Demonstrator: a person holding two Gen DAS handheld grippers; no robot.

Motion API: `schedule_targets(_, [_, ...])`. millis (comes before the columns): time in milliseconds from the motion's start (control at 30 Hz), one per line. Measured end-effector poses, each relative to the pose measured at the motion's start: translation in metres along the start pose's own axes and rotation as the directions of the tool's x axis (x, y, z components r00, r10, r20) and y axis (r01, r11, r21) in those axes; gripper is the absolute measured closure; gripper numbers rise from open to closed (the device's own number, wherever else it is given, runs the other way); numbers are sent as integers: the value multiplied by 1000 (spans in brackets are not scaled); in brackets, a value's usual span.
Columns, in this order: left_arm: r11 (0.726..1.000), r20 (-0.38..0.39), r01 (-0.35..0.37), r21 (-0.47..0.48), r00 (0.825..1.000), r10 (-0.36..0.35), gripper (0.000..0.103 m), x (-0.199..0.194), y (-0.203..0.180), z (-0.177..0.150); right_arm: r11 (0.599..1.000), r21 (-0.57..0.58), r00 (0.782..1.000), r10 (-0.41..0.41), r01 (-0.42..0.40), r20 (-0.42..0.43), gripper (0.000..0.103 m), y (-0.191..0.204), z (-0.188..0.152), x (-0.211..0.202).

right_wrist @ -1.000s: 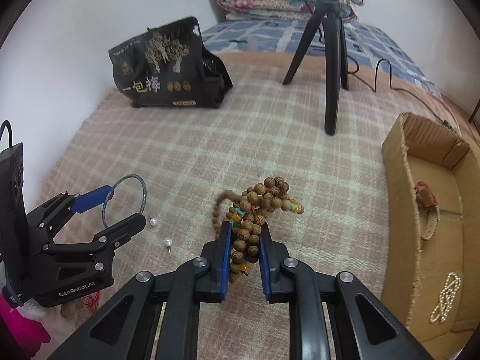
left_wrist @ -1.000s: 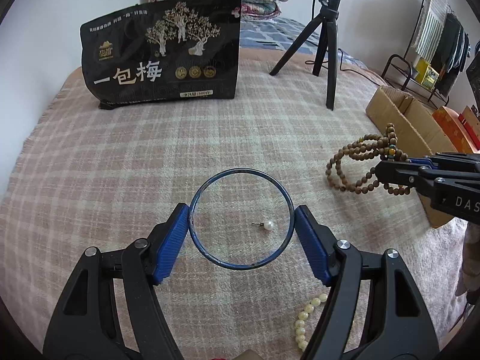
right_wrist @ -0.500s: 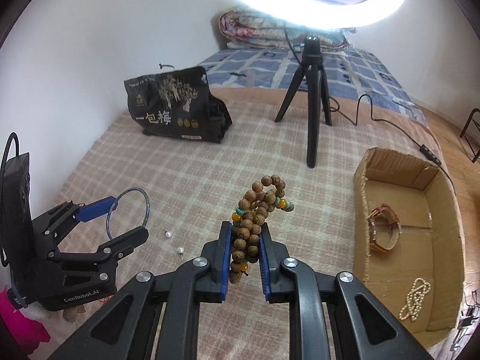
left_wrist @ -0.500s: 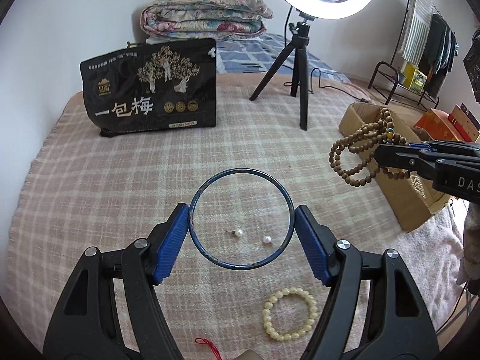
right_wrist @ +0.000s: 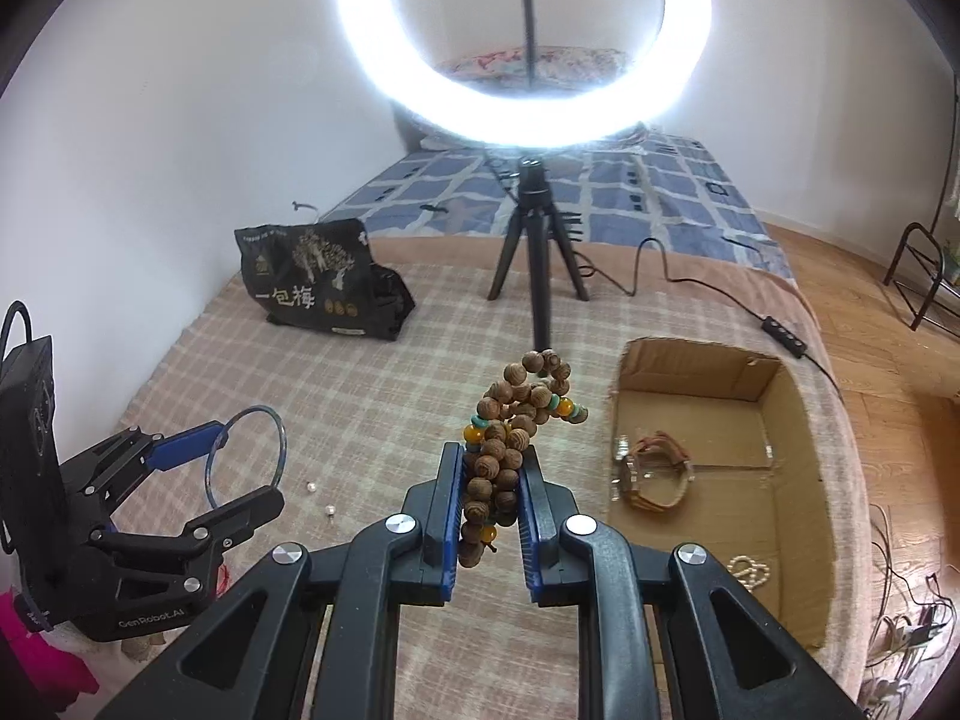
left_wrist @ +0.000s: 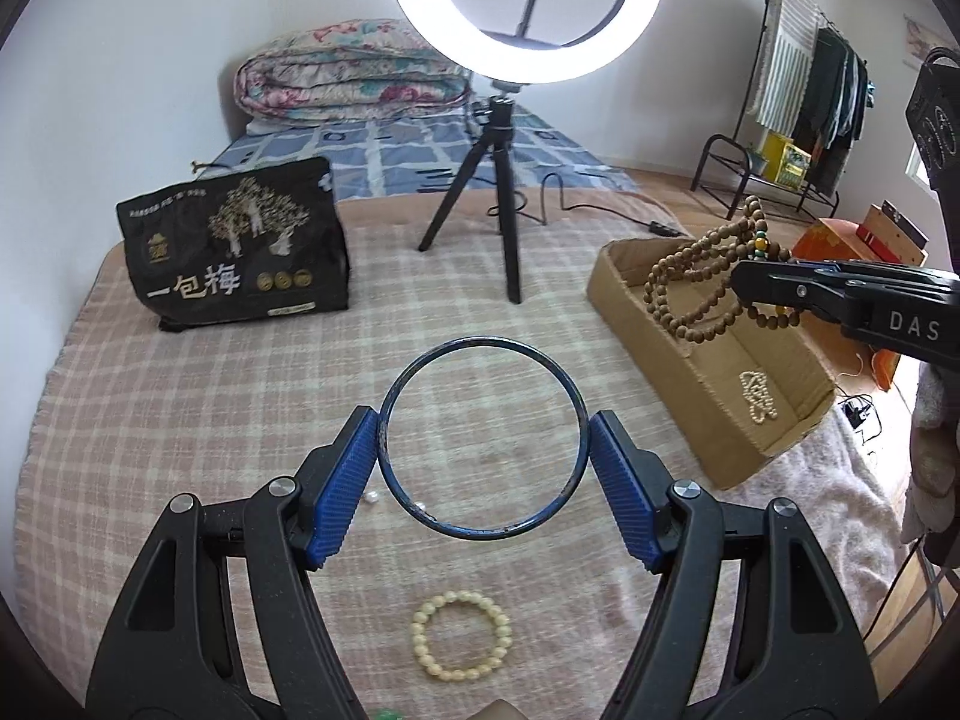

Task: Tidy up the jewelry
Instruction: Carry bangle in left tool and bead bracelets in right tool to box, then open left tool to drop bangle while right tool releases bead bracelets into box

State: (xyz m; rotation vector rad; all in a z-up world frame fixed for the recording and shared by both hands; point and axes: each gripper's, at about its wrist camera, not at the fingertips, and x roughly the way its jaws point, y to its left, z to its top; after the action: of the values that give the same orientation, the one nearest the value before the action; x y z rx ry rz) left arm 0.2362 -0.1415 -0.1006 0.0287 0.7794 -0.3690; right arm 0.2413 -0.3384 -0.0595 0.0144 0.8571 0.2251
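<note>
My left gripper point(left_wrist: 483, 441) is shut on a thin blue bangle point(left_wrist: 396, 378), held in the air above the checked blanket; it also shows in the right wrist view point(right_wrist: 240, 462). My right gripper point(right_wrist: 492, 474) is shut on a bundle of wooden prayer beads point(right_wrist: 510, 420), which hang beside the cardboard box point(left_wrist: 648, 324) in the left wrist view point(left_wrist: 696, 282). The box point(right_wrist: 696, 366) holds a brown watch point(right_wrist: 654, 474) and a pearl strand point(right_wrist: 750, 573). A cream bead bracelet point(left_wrist: 461, 635) and two small pearl earrings point(right_wrist: 319, 498) lie on the blanket.
A ring light on a black tripod point(left_wrist: 501, 204) stands mid-bed. A black snack bag point(left_wrist: 237, 258) stands at the back left. A folded quilt point(left_wrist: 348, 81) lies by the wall. A clothes rack point(left_wrist: 798, 114) and orange boxes point(left_wrist: 852, 243) are at the right.
Both grippers have risen and tilted up, so more of the room shows. The prayer beads have moved from above the blanket towards the cardboard box. The pearls have slid down in the left view.
</note>
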Motion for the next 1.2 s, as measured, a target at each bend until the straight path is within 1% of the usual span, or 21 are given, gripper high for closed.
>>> schedule_targets(267, [998, 6, 59, 37, 998, -60, 30, 6, -45, 14, 998, 43, 998, -54, 53, 24, 88, -45, -3, -22])
schedule_targets(533, [992, -5, 109, 67, 994, -108, 30, 22, -86, 23, 993, 74, 995, -98, 96, 23, 88, -84, -7, -30])
schedule_targets(900, [983, -34, 160, 93, 987, -158, 30, 51, -133, 27, 984, 126, 992, -128, 128, -6, 88, -133, -13, -15])
schedule_targets(1200, [978, -65, 184, 101, 982, -178, 30, 72, -158, 24, 981, 148, 992, -126, 129, -32, 88, -153, -18, 2])
